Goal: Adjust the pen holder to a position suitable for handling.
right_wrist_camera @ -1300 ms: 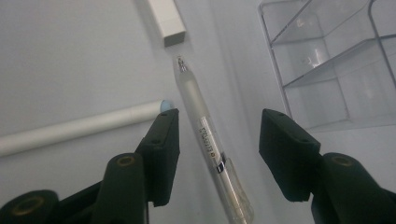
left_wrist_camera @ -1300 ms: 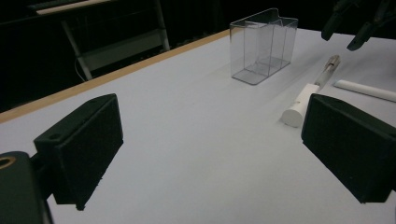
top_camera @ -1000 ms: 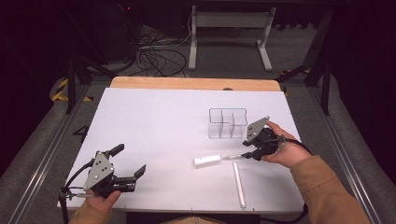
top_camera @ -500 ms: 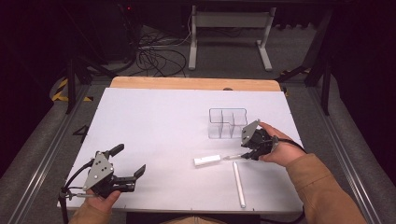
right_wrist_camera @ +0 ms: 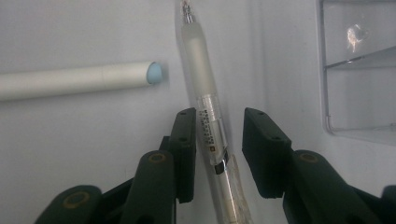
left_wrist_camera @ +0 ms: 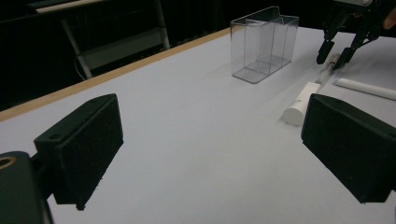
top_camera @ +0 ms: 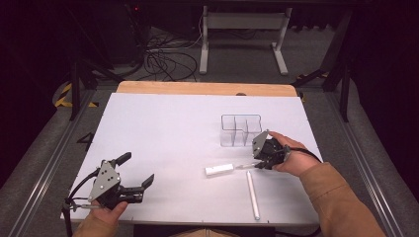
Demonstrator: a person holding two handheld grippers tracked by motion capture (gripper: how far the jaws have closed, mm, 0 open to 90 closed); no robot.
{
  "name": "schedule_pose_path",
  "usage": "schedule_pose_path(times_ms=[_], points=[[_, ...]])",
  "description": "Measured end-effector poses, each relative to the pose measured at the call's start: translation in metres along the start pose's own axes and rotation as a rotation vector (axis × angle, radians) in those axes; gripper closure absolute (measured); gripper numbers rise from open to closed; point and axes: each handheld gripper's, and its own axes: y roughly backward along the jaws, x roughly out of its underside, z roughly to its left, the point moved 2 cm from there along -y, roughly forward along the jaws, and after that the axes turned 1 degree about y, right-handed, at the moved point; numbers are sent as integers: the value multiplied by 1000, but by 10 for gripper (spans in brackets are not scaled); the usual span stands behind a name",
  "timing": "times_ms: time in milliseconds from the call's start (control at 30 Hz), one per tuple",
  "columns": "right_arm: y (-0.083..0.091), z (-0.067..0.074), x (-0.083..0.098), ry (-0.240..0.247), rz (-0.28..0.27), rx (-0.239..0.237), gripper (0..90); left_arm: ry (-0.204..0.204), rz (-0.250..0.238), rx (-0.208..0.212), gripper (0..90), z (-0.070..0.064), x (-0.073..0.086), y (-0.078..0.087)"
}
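Right gripper view shows me the translucent, frosted-barrel pen lying flat on the white table, running up the picture between my right gripper's two black jaws. Those jaws have just been closing; the left pad looks to be touching the barrel or nearly so, while a clear gap remains at the right pad, so I count nothing as gripped yet.

From the high view, the pen lies just in front of the clear plastic compartment box, its white cap end pointing toward my left side. Its long axis runs roughly across the table, tilted slightly. The metal tip shows at the top of the right gripper view. A long white stick with a pale blue end lies close by, nearly crosswise to the pen.

To do this well, I would shift the gripper a touch so the barrel sits centred, keep the pads square to its length, then close steadily so it does not roll away.

My left gripper rests wide open, holding nothing, well apart.
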Motion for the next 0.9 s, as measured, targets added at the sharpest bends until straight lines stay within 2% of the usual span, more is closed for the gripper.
schedule_pose_path(times_ms=[100, 333, 633, 900], points=[[-1, 0, -1, 18, 14, 5, 684, -3, 0, -1, 61, 0, 0, 0], [-5, -2, -1, 67, 40, -16, 734, -5, 3, -5, 61, 0, 0, -1], [-6, -1, -2, 99, 46, -27, 767, -2, 4, -3, 61, 0, 0, -1], [-6, 0, -2, 102, 54, -25, 772, 1, 2, -2, 61, 0, 1, -1]])
